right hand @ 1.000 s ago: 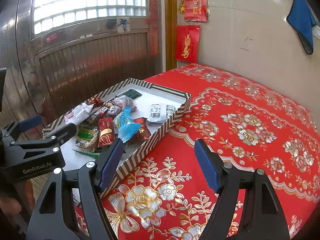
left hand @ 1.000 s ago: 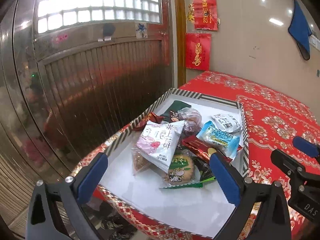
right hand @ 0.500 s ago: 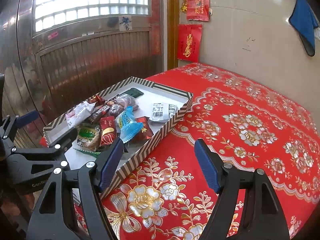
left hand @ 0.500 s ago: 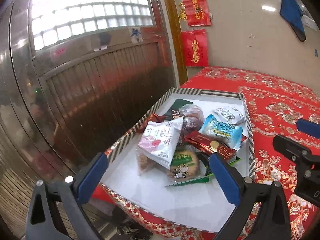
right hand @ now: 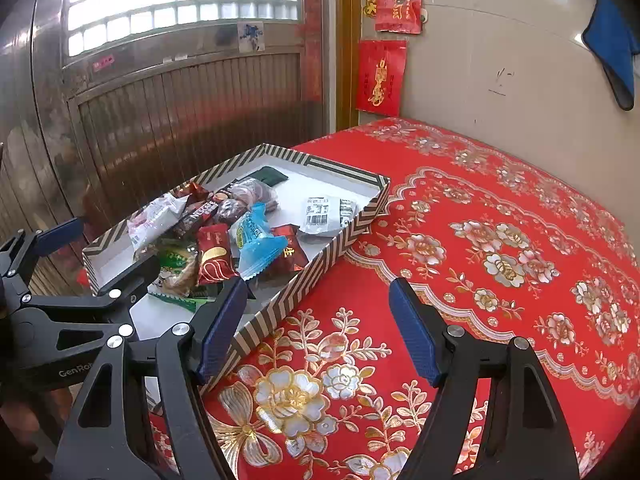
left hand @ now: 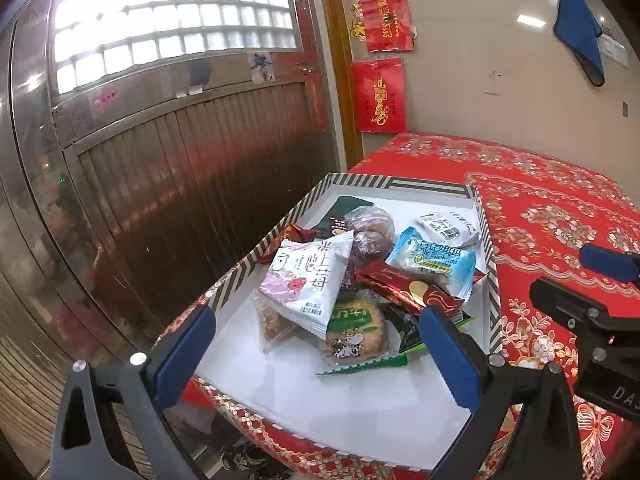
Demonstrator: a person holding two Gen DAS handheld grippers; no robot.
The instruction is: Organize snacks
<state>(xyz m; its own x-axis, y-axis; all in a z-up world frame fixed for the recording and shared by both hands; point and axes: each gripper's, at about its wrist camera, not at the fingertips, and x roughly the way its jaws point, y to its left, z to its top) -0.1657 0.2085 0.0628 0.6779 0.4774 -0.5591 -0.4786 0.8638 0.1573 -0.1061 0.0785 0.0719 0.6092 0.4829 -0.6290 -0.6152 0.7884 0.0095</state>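
A: Your left gripper (left hand: pixel 316 344) stands with its blue pads spread wide and nothing between them, hovering over the near end of the striped box (left hand: pixel 436 189). Your right gripper (right hand: pixel 320 330) is just as slack, jaws apart and empty, out over the red flowered tablecloth (right hand: pixel 500 240) just beside the box's long wall.

B: And the snacks, where do you see them?

A: All of them lie inside the box, heaped toward the middle and the far half. From your left wrist view, the white packet with the pink strawberry (left hand: pixel 306 280) lies on top of the heap, on its left side. Beneath its lower edge sits the round biscuit in the green wrapper (left hand: pixel 356 330), closest to your pads. The light blue packet (left hand: pixel 434 262) rests on the right of the heap, with a dark red bar (left hand: pixel 408 288) slanting under it.

B: Anything apart from the pile?

A: Yes. A white packet with black print (left hand: pixel 448 229) lies by itself near the right wall, close to the far corner. A dark green packet (left hand: pixel 346 210) lies flat at the far end, partly under two brown buns in clear wrap (left hand: pixel 372 228).

B: The near end of the box?

A: Bare white floor, right under your left gripper. The box itself sits at the table's edge, next to the metal door (left hand: pixel 180 152).
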